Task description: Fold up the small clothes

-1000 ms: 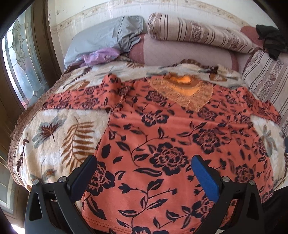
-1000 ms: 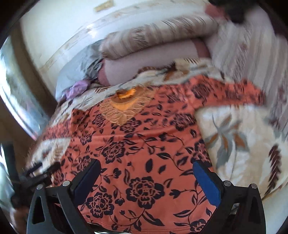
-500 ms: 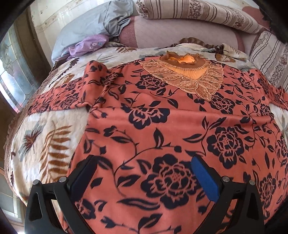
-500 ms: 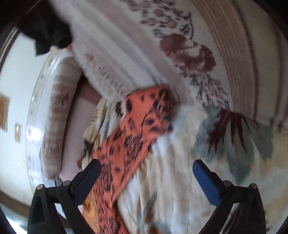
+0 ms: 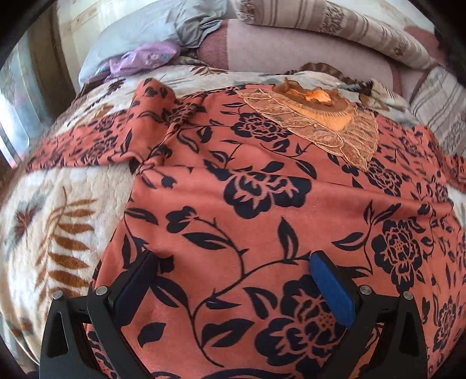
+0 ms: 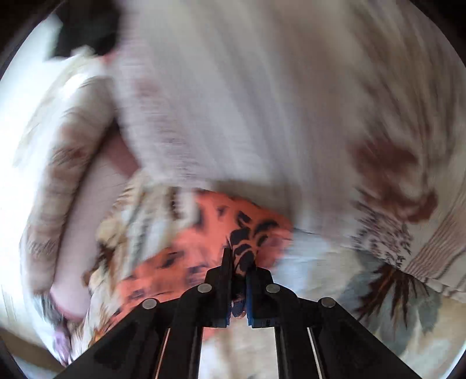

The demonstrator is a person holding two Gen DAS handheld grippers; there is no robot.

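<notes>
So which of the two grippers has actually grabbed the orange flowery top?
The right gripper: it pinches the top's sleeve. The left gripper hangs wide open.

Stacked pillows (image 5: 335, 26) wall the far edge; the leaf-print blanket (image 5: 58, 221) lies bare at left.

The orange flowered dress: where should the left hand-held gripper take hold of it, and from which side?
Grip the dress at its left side edge, coming in from the blanket side. There the hem lies free on the blanket; mid-panel, under the open left hand-held gripper, the cloth is flat.
</notes>
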